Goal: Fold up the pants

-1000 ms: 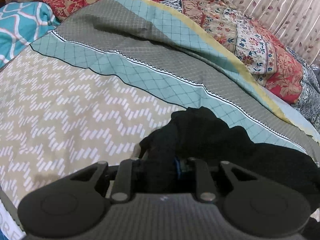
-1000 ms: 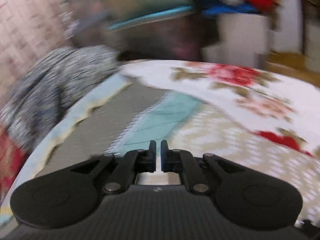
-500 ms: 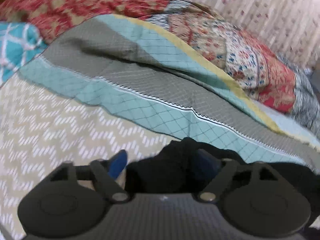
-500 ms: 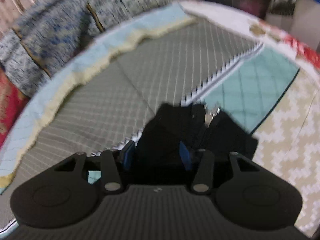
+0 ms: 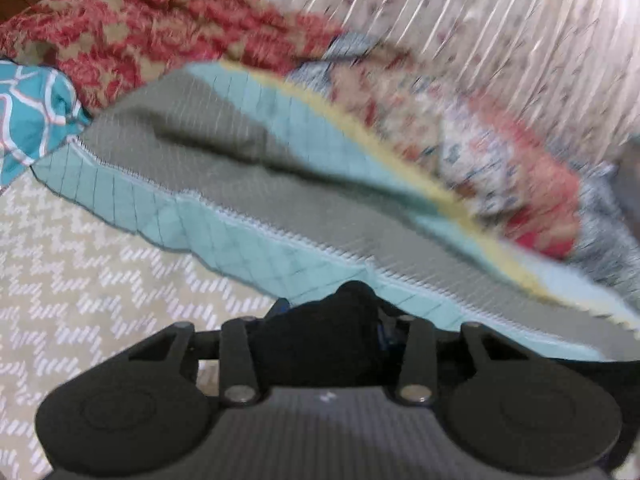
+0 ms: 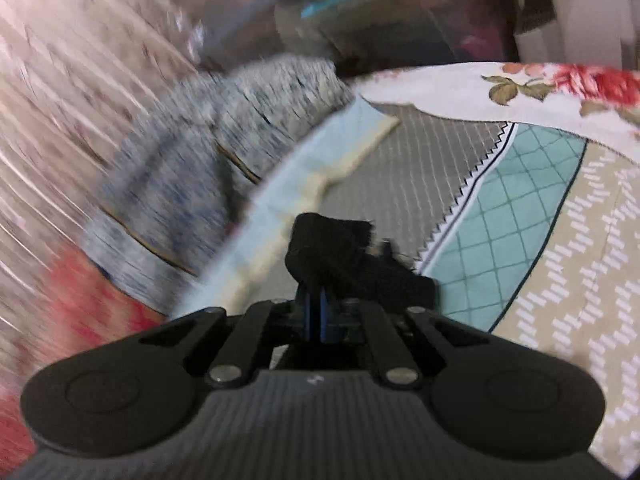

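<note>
Soft, even indoor light with faint shadows; both fisheye views bend at the edges and smear with motion blur, worst across the curtain [image 5: 500,40].

- My right gripper [image 6: 320,312]: blue pads pressed nearly together, pinching a bunch of the black pants [image 6: 332,248].
- Pants fabric sticks up past the fingertips in a dark lump, with more of it spilling to the right over the linkage.
- Under it, the bedspread [image 6: 520,240]: grey grid panel, white zigzag trim, teal diamond band, beige chevron area at right.
- Pale blue and cream border strip [image 6: 320,160] runs diagonally at left of the pants.
- Grey-blue speckled blanket [image 6: 208,160] bunched beyond that strip, blurred.
- Floral sheet [image 6: 520,88] with red roses across the upper right.
- Striped curtain [image 6: 60,80] far left, smeared by motion blur.
- Teal-edged clutter up top, too blurred to identify.
</note>
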`<state>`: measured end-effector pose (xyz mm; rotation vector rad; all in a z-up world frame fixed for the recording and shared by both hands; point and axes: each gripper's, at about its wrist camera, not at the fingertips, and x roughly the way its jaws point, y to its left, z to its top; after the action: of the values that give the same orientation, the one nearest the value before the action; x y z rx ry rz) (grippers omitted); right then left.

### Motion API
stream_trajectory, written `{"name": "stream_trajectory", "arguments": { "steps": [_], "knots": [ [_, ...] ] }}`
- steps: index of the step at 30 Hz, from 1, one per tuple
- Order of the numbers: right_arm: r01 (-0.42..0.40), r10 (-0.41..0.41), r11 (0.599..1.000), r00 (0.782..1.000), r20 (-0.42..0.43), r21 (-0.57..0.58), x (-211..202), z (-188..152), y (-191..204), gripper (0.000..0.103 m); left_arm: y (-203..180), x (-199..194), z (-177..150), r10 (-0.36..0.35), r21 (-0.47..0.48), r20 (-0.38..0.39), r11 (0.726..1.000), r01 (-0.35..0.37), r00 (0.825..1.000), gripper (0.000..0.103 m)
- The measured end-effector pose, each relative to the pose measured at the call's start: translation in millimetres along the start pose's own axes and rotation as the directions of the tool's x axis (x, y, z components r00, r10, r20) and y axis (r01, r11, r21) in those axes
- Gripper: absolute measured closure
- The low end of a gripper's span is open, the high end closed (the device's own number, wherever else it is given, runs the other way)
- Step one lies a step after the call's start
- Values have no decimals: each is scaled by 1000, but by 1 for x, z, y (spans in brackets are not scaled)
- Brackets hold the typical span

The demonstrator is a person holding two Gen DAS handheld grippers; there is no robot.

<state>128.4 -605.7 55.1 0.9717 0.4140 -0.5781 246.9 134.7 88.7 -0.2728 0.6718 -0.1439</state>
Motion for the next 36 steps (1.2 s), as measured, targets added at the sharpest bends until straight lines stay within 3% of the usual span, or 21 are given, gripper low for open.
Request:
{"name": "stream_trajectory", "arguments": {
  "steps": [2, 5, 8, 10, 12, 13, 15, 16, 17, 20, 22, 24, 27, 30, 33, 34, 35, 36],
  "knots": [
    [-115, 115, 991, 993, 10, 74, -31, 8, -9, 96, -3, -33, -6, -45, 20, 66, 999, 44, 997, 65],
    [-273, 271, 953, 962, 37, 132, -88, 17, -38, 96, -5, -83, -28, -110, 59, 154, 993, 102, 982, 64],
    [-388, 381, 912, 922, 76, 132, -153, 13, -91, 96, 0, -127, -62, -142, 97, 216, 988, 124, 966, 59],
    [-410, 401, 901, 912, 90, 139, -186, 2, -135, 96, 6, -147, -88, -138, 111, 217, 987, 116, 966, 51],
    [-364, 354, 916, 931, 86, 171, -207, -16, -187, 96, 15, -156, -118, -115, 88, 161, 991, 102, 980, 41],
    [-295, 287, 934, 955, 69, 200, -212, -26, -212, 92, 20, -159, -132, -93, 88, 122, 993, 82, 988, 32],
    [-65, 61, 964, 998, 24, 258, -216, -46, -258, 90, 30, -165, -157, -33, 69, 55, 997, 29, 998, 29],
    [25, -24, 959, 1000, -5, 283, -215, -53, -274, 88, 36, -170, -164, -32, 46, 25, 998, 31, 999, 25],
    [41, -40, 947, 999, -12, 319, -217, -61, -286, 77, 43, -177, -168, -35, 14, 7, 999, 35, 999, 25],
    [41, -84, 954, 987, 134, 298, -239, -73, -272, 56, 63, -204, -166, -45, -110, 35, 993, 48, 998, 23],
    [20, -81, 964, 971, 224, 264, -247, -74, -252, 56, 70, -215, -160, -61, -159, 51, 985, 68, 997, 22],
    [-15, -39, 978, 968, 248, 210, -247, -71, -226, 56, 73, -217, -151, -86, -193, 52, 977, 95, 995, 22],
    [-56, 43, 998, 959, 279, 40, -249, -75, -176, 56, 72, -204, -137, -114, -233, 16, 966, 114, 993, 7],
    [-101, 101, 995, 972, 211, -14, -235, -83, -154, 56, 56, -180, -131, -134, -242, -50, 963, 118, 990, 5],
    [-115, 121, 992, 986, 116, -56, -214, -101, -138, 56, 40, -154, -127, -161, -240, -96, 962, 134, 982, 18],
    [-113, 118, 991, 989, 84, -71, -208, -107, -134, 56, 33, -146, -128, -146, -211, -113, 970, 120, 983, 47],
    [-112, 116, 991, 992, 45, -79, -202, -114, -130, 56, 25, -137, -129, -123, -168, -146, 981, 98, 982, 91],
    [-107, 108, 991, 994, 7, -85, -193, -121, -127, 56, 18, -129, -132, -100, -123, -192, 989, 77, 976, 96]
  ]
}}
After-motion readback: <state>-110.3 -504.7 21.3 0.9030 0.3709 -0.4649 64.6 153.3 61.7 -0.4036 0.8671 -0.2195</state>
